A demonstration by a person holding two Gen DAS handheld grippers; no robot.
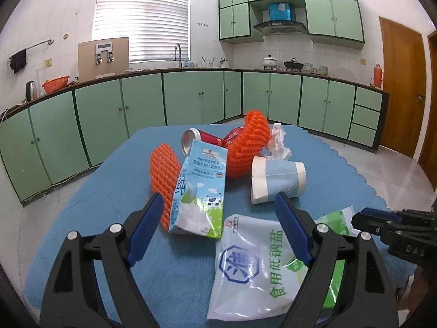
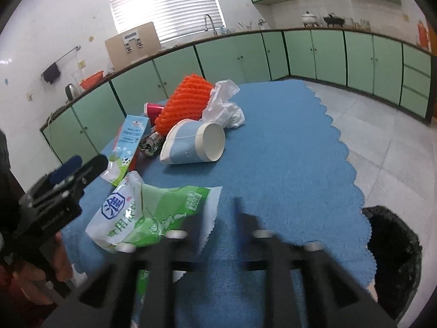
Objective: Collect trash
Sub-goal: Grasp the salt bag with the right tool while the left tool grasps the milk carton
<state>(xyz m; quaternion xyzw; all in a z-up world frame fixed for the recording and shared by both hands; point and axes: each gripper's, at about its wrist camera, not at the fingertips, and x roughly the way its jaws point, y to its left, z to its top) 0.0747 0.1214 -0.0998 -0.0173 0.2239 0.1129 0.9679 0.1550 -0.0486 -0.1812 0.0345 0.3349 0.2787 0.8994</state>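
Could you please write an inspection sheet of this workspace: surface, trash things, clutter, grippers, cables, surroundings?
Surface: blue cloth with a scalloped edge covers the table.
Job's things: milk carton, salt bag, paper cup lying on its side, red can, two orange foam nets, crumpled tissue. Black-lined bin stands beside the table.
Clutter: nothing seen beyond the trash.
Grippers: left gripper open, above the salt bag. Right gripper blurred, its jaws partly closed with the salt bag's edge near them; contact cannot be told.
Cables: nothing seen.
Surroundings: green cabinets, window blind, wooden door.
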